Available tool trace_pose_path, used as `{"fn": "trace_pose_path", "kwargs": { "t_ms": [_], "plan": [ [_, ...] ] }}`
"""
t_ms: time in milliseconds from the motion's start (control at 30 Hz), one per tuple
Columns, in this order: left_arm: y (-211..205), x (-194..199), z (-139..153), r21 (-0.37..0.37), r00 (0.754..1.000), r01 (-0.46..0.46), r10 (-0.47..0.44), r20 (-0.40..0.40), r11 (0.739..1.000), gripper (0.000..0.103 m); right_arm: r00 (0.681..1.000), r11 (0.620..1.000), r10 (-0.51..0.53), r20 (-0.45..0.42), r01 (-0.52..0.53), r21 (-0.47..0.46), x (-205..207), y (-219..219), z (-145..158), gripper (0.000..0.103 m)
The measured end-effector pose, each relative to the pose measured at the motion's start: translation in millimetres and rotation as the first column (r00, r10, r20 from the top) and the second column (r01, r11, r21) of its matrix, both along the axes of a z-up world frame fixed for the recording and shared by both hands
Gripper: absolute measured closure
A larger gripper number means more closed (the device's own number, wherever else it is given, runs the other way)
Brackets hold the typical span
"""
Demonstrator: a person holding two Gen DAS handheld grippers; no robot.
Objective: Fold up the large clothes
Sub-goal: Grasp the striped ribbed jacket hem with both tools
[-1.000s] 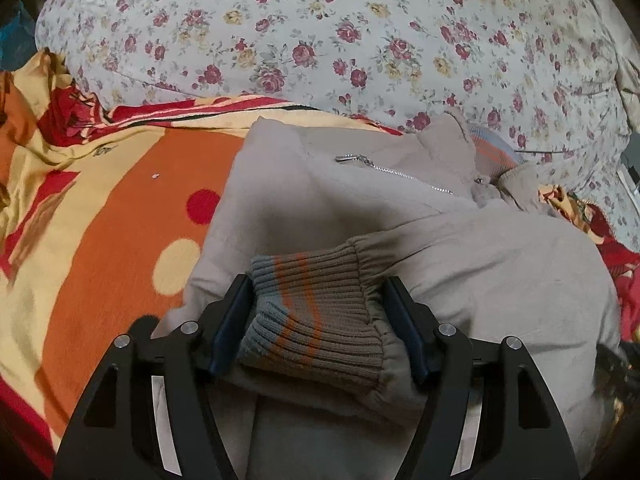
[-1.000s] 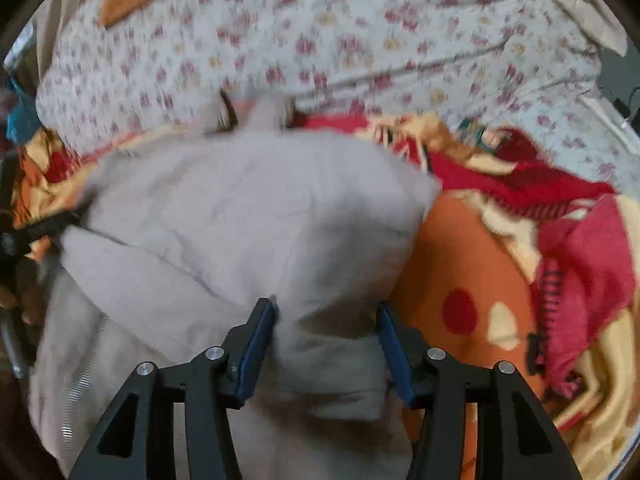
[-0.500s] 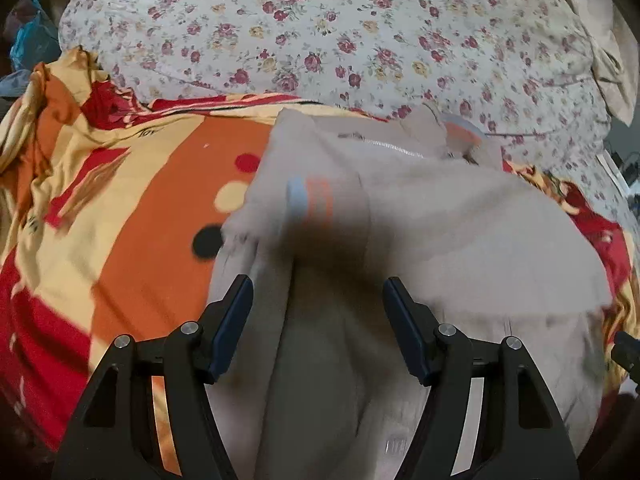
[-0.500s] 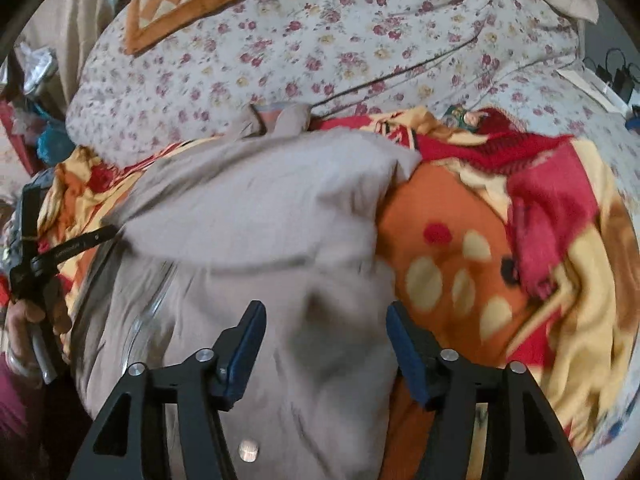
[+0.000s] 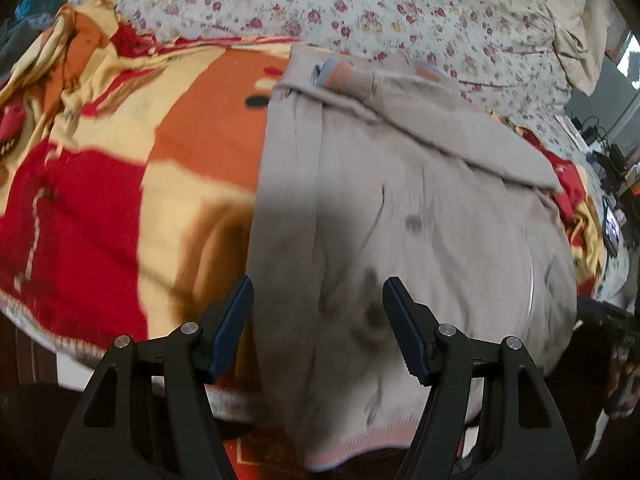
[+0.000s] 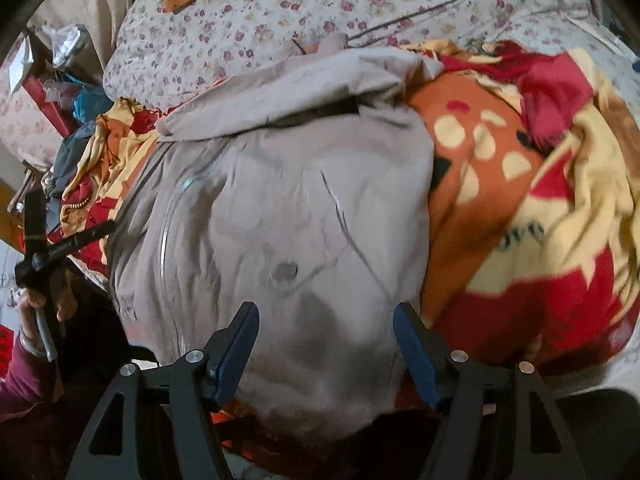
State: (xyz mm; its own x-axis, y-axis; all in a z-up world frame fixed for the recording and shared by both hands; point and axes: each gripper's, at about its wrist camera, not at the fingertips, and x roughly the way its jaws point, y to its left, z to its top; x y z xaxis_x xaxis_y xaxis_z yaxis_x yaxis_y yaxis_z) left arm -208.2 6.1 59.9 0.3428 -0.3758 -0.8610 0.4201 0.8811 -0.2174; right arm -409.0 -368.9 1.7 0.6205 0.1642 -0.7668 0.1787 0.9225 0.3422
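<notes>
So from where I'm standing, the beige jacket (image 5: 420, 208) is lying on the orange and red blanket (image 5: 120, 168) across the bed, both sleeves folded in over the chest, ribbed cuff (image 5: 344, 76) up near the collar end by the floral quilt (image 5: 400, 8). My guess is the next step is folding the bottom hem up toward the collar. To do that cleanly, I'd grab the hem at both corners at the same time, pinch deep enough to catch all the layers, and lift evenly so the tucked sleeves don't slide back out.

Left gripper (image 5: 318, 304) hangs over the left side of the jacket's lower part, jaws spread wide, holding nothing and not obviously touching the fabric.

Right gripper (image 6: 326, 332) is the same story over the right half near the snap button (image 6: 285, 270): wide apart, nothing between the pads (image 6: 412, 350). Both look ready to drop onto the hem.
</notes>
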Motion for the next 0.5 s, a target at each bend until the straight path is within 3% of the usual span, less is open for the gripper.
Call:
{"fn": "trace_pose_path", "kwargs": {
  "t_ms": [233, 500],
  "plan": [
    [17.4, -29.8, -16.2, -0.015, 0.997, 0.016, -0.017, -0.079, 1.0, 0.035, 0.999, 0.997, 0.037, -0.036, -0.034, 0.063, -16.6, 10.4, -15.1, 0.036],
    [23.6, -53.6, -45.6, 0.02, 0.986, 0.04, -0.036, -0.165, 0.999, 0.035, 0.978, 0.993, 0.109, -0.177, -0.097, 0.072, -22.0, 28.4, -46.9, 0.031]
  ]
}}
